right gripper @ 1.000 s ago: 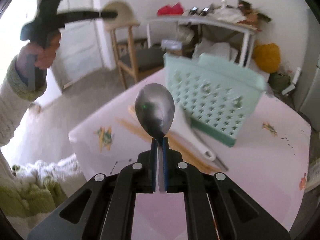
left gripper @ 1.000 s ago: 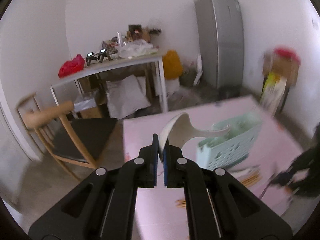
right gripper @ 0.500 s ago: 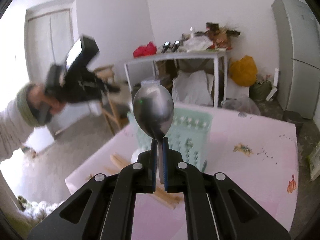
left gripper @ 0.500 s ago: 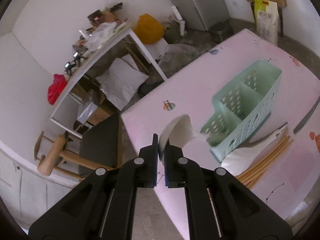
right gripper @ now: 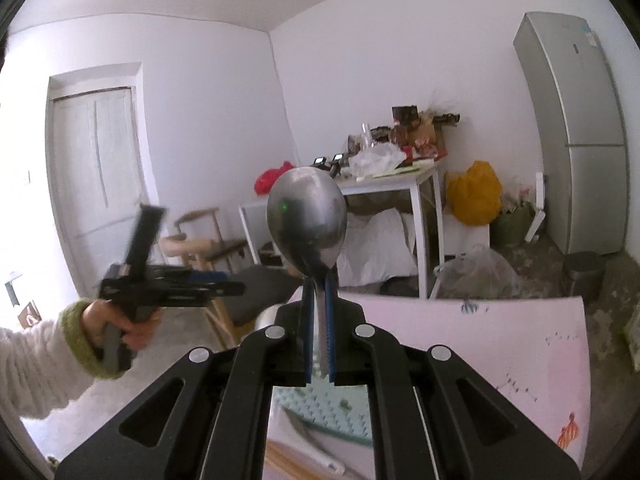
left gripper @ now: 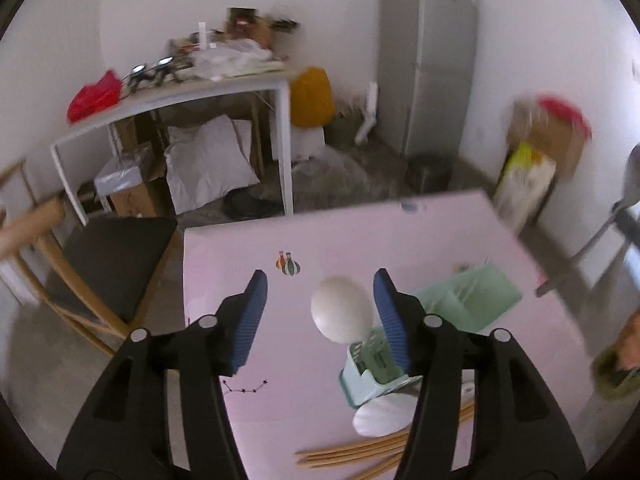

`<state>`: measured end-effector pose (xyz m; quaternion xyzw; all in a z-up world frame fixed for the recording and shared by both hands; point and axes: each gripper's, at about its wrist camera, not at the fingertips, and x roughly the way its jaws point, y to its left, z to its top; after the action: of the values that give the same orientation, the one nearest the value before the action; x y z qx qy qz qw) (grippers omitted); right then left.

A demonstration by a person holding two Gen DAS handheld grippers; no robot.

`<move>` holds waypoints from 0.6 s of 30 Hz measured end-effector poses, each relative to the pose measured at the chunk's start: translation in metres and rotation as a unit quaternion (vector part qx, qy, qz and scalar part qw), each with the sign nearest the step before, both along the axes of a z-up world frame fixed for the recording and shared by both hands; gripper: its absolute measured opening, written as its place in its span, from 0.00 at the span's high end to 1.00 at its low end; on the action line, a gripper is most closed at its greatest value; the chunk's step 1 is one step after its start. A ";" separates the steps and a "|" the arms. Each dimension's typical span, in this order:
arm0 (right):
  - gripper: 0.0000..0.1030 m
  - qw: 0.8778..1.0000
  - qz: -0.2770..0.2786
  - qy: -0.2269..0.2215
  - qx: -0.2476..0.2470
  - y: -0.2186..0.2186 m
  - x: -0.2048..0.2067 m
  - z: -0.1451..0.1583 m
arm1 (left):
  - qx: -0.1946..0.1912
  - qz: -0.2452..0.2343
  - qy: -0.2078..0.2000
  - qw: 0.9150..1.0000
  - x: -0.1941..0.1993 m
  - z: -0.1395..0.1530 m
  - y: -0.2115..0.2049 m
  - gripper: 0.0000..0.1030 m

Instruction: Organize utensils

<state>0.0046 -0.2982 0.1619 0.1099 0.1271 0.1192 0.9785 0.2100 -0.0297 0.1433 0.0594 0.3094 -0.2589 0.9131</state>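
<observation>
My left gripper [left gripper: 318, 300] is open above the pink table [left gripper: 248, 264]. A white spoon [left gripper: 342, 314] stands bowl-up between its blue pads, its handle down in the mint green utensil basket [left gripper: 472, 300]; the fingers do not grip it. A second white spoon [left gripper: 386, 412] and wooden chopsticks [left gripper: 352, 450] lie by the basket. My right gripper [right gripper: 318, 294] is shut on a metal spoon [right gripper: 306, 220], held upright above the basket [right gripper: 324, 412]. That spoon also shows at the right edge of the left wrist view [left gripper: 630, 184]. The left gripper shows in the right wrist view [right gripper: 236, 288].
A wooden chair [left gripper: 104, 264] stands at the table's left edge. A cluttered white table [left gripper: 176, 96], a grey fridge [left gripper: 428, 60], a yellow bag [left gripper: 312, 96] and a cardboard box [left gripper: 544, 140] stand beyond. A white door [right gripper: 96, 168] is at the left.
My left gripper has opened and let go of the white spoon, which now stands in the basket. My right gripper has lifted the metal spoon higher, over the basket.
</observation>
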 end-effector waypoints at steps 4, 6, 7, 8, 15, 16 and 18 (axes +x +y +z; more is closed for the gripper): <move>0.95 1.000 -0.004 0.019 -0.008 0.003 0.024 -0.007 | -0.063 0.032 0.014 0.997 -0.020 -0.013 0.037 0.39; 0.95 0.999 -0.004 0.041 -0.013 0.005 0.039 -0.018 | -0.077 0.046 0.025 0.996 -0.032 -0.026 0.049 0.35; 0.95 0.999 -0.005 0.050 -0.018 0.007 0.046 -0.023 | -0.084 0.052 0.030 0.995 -0.037 -0.032 0.054 0.32; 0.95 0.998 -0.008 0.060 -0.026 0.008 0.053 -0.027 | -0.095 0.061 0.042 0.993 -0.044 -0.043 0.062 0.31; 0.95 0.987 -0.020 0.137 -0.085 0.023 0.087 -0.068 | -0.120 0.090 0.098 0.984 -0.081 -0.101 0.085 0.25; 0.95 0.984 -0.023 0.152 -0.095 0.025 0.090 -0.074 | -0.120 0.093 0.101 0.983 -0.086 -0.106 0.088 0.25; 0.94 0.980 -0.028 0.167 -0.100 0.026 0.092 -0.081 | -0.114 0.097 0.102 0.983 -0.094 -0.114 0.088 0.24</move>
<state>0.0965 -0.2725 0.0808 0.0339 0.2972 0.0581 0.9524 0.1160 0.0583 0.0297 -0.1023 0.3734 -0.2069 0.8985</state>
